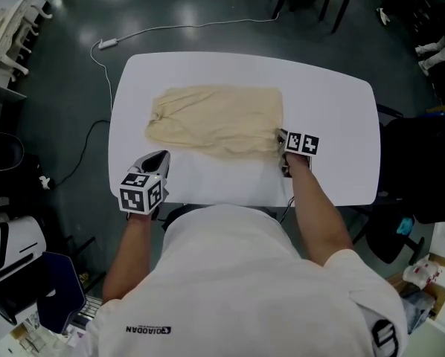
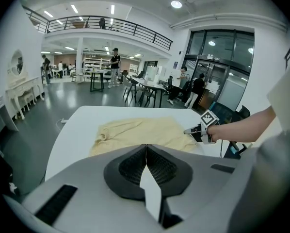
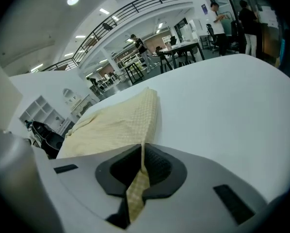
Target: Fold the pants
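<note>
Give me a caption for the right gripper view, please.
The right gripper shut on yellow pants lying on a white table.

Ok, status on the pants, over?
Right tool shut on the near right corner of the pants. Left tool shut, empty, off the cloth. Pants lie flat on the white table. Nothing in the way.

Small dark letters on the left of your white fabric shirt [image 1: 230, 259] read "QIAODAN". The cubes on your left gripper [image 1: 161, 157] and right gripper [image 1: 281, 137] carry black-and-white square markers.
</note>
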